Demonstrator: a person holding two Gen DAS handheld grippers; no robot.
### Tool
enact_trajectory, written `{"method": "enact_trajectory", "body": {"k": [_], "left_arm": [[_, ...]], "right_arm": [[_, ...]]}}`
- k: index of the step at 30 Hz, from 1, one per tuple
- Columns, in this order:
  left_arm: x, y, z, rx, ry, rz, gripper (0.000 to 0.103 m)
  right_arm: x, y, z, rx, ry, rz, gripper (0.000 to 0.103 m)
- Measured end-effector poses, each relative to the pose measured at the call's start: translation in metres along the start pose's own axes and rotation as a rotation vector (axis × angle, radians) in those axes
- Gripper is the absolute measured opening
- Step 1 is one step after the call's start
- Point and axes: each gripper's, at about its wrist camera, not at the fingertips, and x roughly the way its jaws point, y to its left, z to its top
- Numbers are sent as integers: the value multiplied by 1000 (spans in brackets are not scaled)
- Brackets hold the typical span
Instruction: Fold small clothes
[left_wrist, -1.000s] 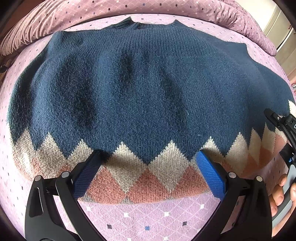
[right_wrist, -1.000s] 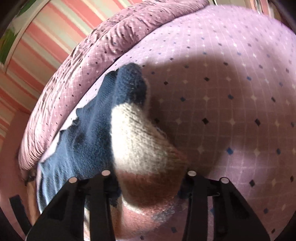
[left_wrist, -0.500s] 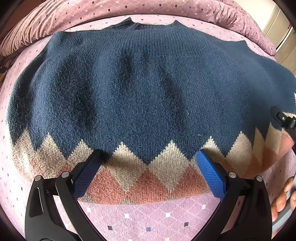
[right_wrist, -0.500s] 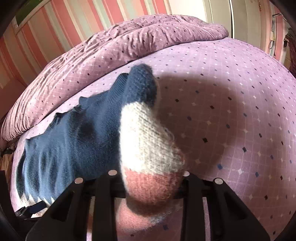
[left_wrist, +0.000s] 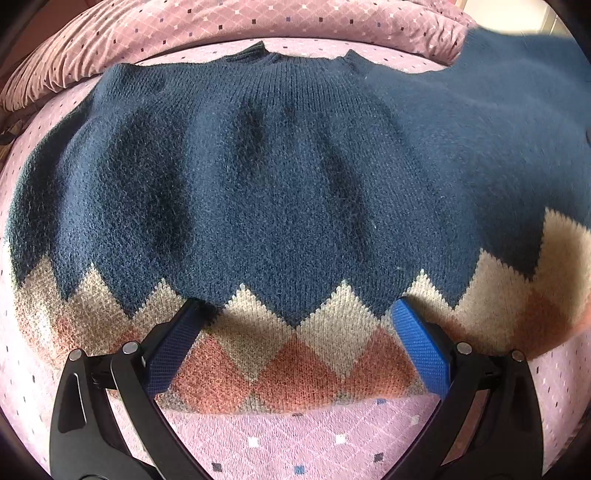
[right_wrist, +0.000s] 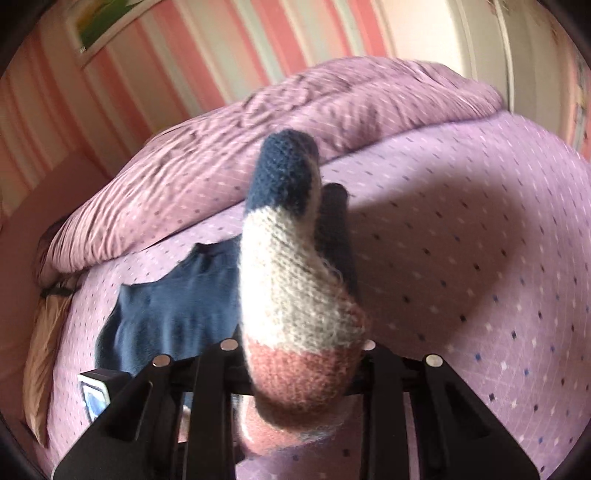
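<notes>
The navy sweater (left_wrist: 280, 184) lies spread on the pink bed (left_wrist: 295, 443). The left hand-held gripper (left_wrist: 299, 332) rests released, fingers wide apart on its zigzag hem. The right hand-held gripper (right_wrist: 295, 369) is closing, clenching the raised sleeve cuff (right_wrist: 295, 295)

The bed (right_wrist: 480, 229) lies bare and flat to the right of the lifted sweater (right_wrist: 295, 295), with open room there for a hand to pass; behind it a rumpled quilt (right_wrist: 314, 110) rises as a ridge along the far edge, closing off that side; in the left wrist view a strip of free bedsheet (left_wrist: 295, 443) shows below the hem; the raised sweater side (left_wrist: 517, 129) hangs over the right.
</notes>
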Motion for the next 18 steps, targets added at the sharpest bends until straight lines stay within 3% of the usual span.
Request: {"method": "enact_trajectory", "body": {"k": [4,8,10,16,18], "left_arm": [[-23,21,-5,-52,-25,-97,96],[-65,77,-12,-153,-53,-146,96],[-81,103,-14,-164,-63,-127,96],[-108,190,-18,-119,-112,57,96],[-107,213,-15,-146,-108,54,96]], "right_arm": [[-8,27,9,-55,-28,21,26],[-6,60,10,-116,-43,31,26],[-4,82,7,-143,-50,38,26],[5,144,-15,-214,-50,54,25],[9,172,-29,-273,-51,61,25]]}}
